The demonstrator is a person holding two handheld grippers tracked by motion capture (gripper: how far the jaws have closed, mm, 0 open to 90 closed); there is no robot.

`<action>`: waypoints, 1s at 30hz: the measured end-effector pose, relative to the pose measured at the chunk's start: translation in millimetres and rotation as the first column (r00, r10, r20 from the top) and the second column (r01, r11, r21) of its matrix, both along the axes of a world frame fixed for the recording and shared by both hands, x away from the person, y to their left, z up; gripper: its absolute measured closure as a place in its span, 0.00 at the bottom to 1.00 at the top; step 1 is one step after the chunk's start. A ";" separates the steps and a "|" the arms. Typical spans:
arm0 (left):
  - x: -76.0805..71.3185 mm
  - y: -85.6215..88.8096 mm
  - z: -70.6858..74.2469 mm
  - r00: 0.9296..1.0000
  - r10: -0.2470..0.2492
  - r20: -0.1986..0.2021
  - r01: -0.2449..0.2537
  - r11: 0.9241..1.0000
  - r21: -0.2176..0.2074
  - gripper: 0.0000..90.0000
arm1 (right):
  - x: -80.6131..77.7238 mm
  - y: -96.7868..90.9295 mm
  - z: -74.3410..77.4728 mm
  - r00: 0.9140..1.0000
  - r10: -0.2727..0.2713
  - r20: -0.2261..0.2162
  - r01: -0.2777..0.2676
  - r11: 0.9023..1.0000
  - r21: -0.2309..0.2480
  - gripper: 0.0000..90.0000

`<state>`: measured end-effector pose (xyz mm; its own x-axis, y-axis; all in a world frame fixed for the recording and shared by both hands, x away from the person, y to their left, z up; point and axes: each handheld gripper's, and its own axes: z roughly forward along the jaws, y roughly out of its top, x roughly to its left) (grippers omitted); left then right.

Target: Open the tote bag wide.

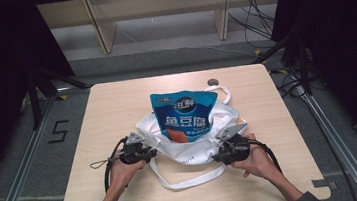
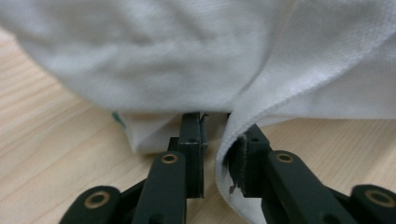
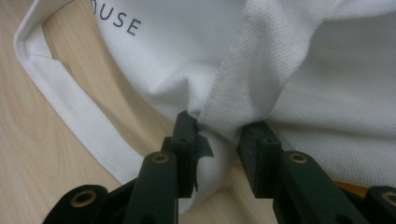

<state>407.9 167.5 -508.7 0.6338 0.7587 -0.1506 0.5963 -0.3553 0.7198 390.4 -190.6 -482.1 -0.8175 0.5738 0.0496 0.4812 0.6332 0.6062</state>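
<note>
A white cloth tote bag (image 1: 199, 151) lies crumpled in the middle of the table, with a blue snack packet (image 1: 184, 116) standing up out of its mouth. My left gripper (image 1: 148, 153) is at the bag's left side. In the left gripper view a fold of the bag's cloth (image 2: 233, 135) hangs against one jaw of the left gripper (image 2: 217, 140), with a gap beside it, so the jaws are open. My right gripper (image 1: 221, 154) is at the bag's right side. In the right gripper view bunched cloth (image 3: 219, 126) fills the gap of the right gripper (image 3: 217, 135), which is shut on it.
One bag handle (image 1: 185, 182) loops toward the table's (image 1: 116, 102) near edge and another handle (image 1: 224, 94) lies behind the packet. A small round dark object (image 1: 212, 81) sits at the back. Grey lettering (image 3: 116, 21) is printed on the bag.
</note>
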 end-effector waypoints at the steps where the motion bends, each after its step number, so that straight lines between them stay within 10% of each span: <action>1: -1.0 0.9 0.1 1.000 0.001 0.001 -0.001 1.000 0.003 0.78 | -1.3 1.2 0.1 1.000 -0.006 -0.013 0.006 0.999 0.032 0.76; 10: -20.2 10.0 10.4 1.000 -0.021 -0.006 0.021 1.000 -0.012 0.50 | -12.0 -22.2 16.9 1.000 -0.010 -0.020 0.013 0.990 0.144 0.55; 17: -41.9 20.2 26.7 1.000 -0.004 0.005 0.004 0.999 -0.052 0.34 | -19.8 -44.3 32.7 0.994 -0.109 -0.023 0.111 0.963 0.246 0.51; 27: -66.3 22.8 30.8 1.000 0.009 0.023 -0.007 0.998 -0.062 0.31 | -20.9 -57.2 23.9 0.989 -0.136 0.060 0.120 0.967 0.225 0.48; 30: -71.5 20.3 30.3 0.999 0.036 0.028 -0.033 0.996 -0.085 0.29 | -24.9 -56.8 24.0 0.988 -0.152 0.016 0.144 0.963 0.229 0.47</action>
<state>336.4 187.8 -478.4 0.6124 0.7657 -0.1965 0.5853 -0.2721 0.7638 365.5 -247.4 -458.1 -0.7278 0.6652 0.1668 0.5364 0.4007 0.7428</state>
